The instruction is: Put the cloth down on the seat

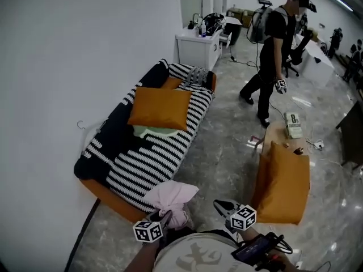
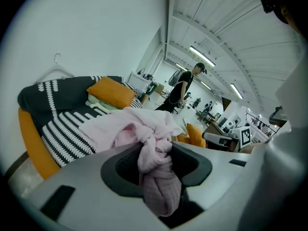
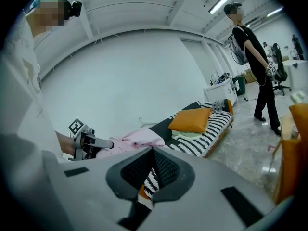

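Note:
A pink cloth (image 1: 170, 197) hangs bunched over the near end of the sofa. My left gripper (image 1: 164, 215) is shut on its twisted lower part. In the left gripper view the cloth (image 2: 130, 129) spills out from between the jaws (image 2: 156, 146) towards the black-and-white striped seat (image 2: 67, 134). The seat (image 1: 153, 152) runs away from me along the white wall. My right gripper (image 1: 222, 207) hovers to the right of the cloth, clear of it. In its own view the jaws (image 3: 153, 150) meet at the tips with nothing between them, and the cloth (image 3: 137, 139) lies off to the left.
An orange cushion (image 1: 160, 107) lies on a pale green cloth (image 1: 153, 132) in the middle of the seat. A big orange cushion (image 1: 283, 186) stands on the floor to the right, by a low wooden table (image 1: 278, 135). A person (image 1: 275, 50) stands beyond, near a white cabinet (image 1: 198, 47).

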Demonstrator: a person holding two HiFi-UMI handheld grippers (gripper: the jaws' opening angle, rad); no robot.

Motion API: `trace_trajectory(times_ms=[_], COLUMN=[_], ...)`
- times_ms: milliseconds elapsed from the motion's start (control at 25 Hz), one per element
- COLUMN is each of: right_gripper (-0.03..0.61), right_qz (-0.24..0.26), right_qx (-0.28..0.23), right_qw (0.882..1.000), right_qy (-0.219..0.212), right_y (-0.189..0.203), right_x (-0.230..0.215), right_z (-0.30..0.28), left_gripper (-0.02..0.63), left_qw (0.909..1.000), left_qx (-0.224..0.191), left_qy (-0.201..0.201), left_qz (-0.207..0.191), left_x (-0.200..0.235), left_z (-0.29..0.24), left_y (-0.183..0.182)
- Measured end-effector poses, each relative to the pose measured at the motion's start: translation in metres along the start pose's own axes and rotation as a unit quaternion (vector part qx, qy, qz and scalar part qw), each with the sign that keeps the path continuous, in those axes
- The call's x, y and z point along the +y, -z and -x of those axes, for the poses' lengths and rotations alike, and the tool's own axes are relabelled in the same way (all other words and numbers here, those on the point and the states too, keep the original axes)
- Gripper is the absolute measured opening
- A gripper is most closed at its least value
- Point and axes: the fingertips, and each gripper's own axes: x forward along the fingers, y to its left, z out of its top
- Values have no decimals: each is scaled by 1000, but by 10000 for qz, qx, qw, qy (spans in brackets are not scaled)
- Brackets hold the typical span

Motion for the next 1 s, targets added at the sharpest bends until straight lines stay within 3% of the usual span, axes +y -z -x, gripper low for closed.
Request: trace_trajectory(times_ms=[360,640,1000], right_gripper=[15,15,15], right_qz=[-129,-200,39], right_qx=[65,107,257], right_qw=[9998,9989,9994], right_qy=[138,417,233], right_y=[-11,-34,-88], right_x=[-29,-80,-121], right_z=[-5,-15,-75], left_gripper=[172,173,172], left_qw=[9993,9988,9987], left_qx=[306,415,423], left_qy=[-6,260,184], left_qz=[192,77,225], left_x=[8,6,35], left_z=[-41,-99,-144], left_y=[-13,-55,-106])
